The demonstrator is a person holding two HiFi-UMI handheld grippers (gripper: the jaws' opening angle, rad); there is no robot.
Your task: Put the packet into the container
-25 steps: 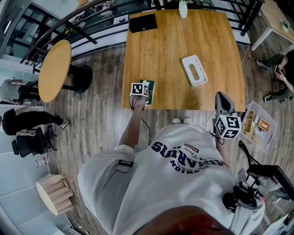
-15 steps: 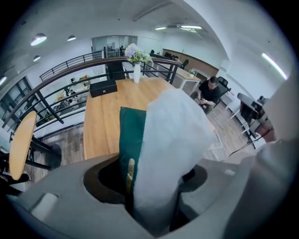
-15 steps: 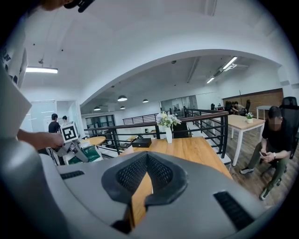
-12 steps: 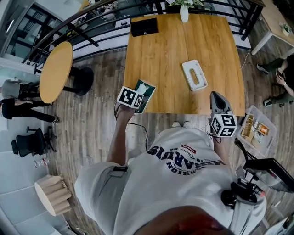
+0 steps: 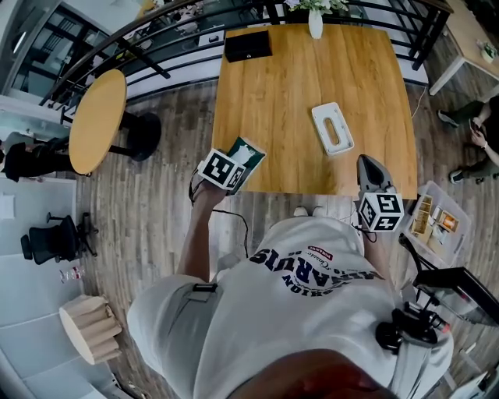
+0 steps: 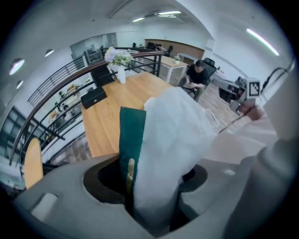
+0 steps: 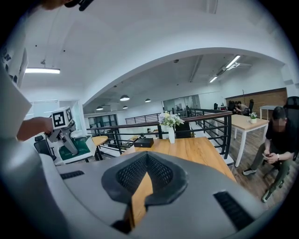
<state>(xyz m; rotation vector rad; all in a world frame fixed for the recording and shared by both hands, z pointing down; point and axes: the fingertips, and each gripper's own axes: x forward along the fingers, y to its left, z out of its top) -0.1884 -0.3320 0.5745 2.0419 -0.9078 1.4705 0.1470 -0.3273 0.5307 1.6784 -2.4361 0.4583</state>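
Observation:
The packet is green and white, and my left gripper is shut on it, holding it in the air above the near-left corner of the wooden table. In the left gripper view the packet stands up between the jaws of that gripper and fills much of the view. The container, a clear plastic bin with small items in it, sits low at the right beside the person. My right gripper hovers at the table's near-right edge, jaws shut and empty. From the right gripper view the left gripper shows far left.
A white tissue box lies on the table's right half. A black box and a vase stand at the far edge by a black railing. A round side table is to the left. A seated person is at far right.
My left gripper has lifted the packet up off the table's near edge and rolled, moving slightly left. The right gripper has stayed where it was.

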